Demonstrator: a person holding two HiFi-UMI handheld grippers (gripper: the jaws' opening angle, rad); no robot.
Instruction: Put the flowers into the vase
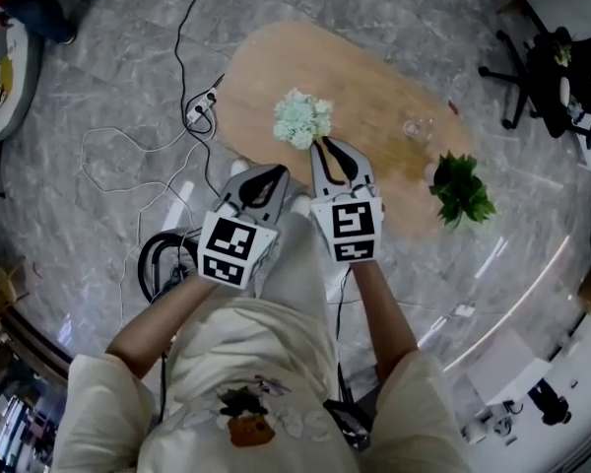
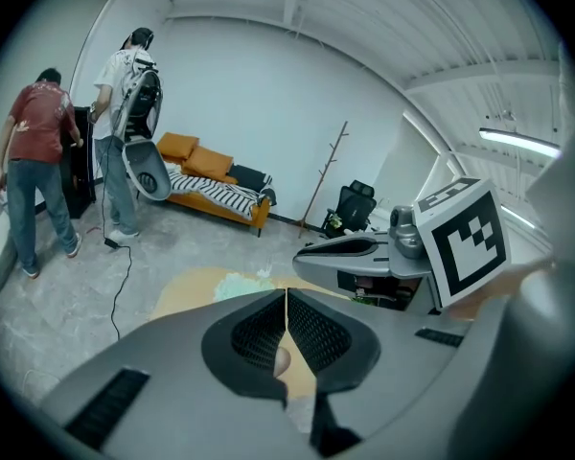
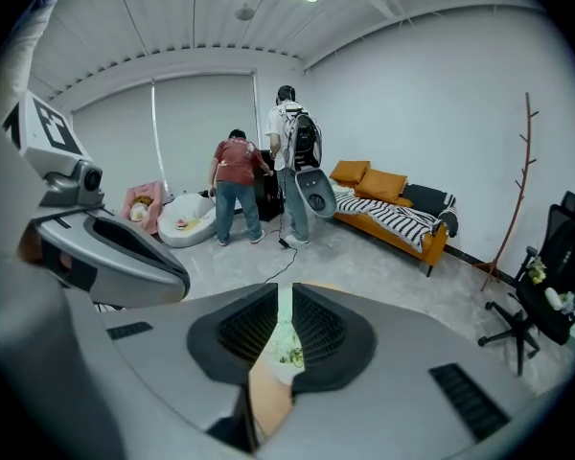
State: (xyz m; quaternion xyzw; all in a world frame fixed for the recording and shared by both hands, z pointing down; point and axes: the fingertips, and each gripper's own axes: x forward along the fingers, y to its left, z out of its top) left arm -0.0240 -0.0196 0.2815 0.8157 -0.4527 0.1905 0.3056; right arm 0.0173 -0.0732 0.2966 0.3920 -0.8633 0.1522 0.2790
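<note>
Grippers, both held side by side in front of the person's body, over the near edge of the table (image 1: 374, 97).

The left gripper (image 1: 277, 172) has its jaws pressed together, only a thin seam showing between the pads in its own view. I see nothing caught in them.

The right gripper (image 1: 324, 146) has its jaws drawn in to a narrow slot. In the right gripper view that slot is filled with the pale green and white of the flowers (image 1: 302, 118), so I record it as clamped on them (by the lower end of the bunch, as far as I can judge). From the head view, the blooms sit right at this gripper's tips and over the wooden tabletop. I cannot tell whether they are clear of the surface.

Further along the table stands the vase (image 1: 418, 129), of clear glass, upright and well apart from the flowers. A green potted plant (image 1: 461, 187) stands at the table's right end.

Beyond the table, cables (image 1: 182, 67) trail over the grey marble floor. At the far wall there is an orange sofa (image 3: 393, 209), with two people (image 3: 235, 185) standing near it.
</note>
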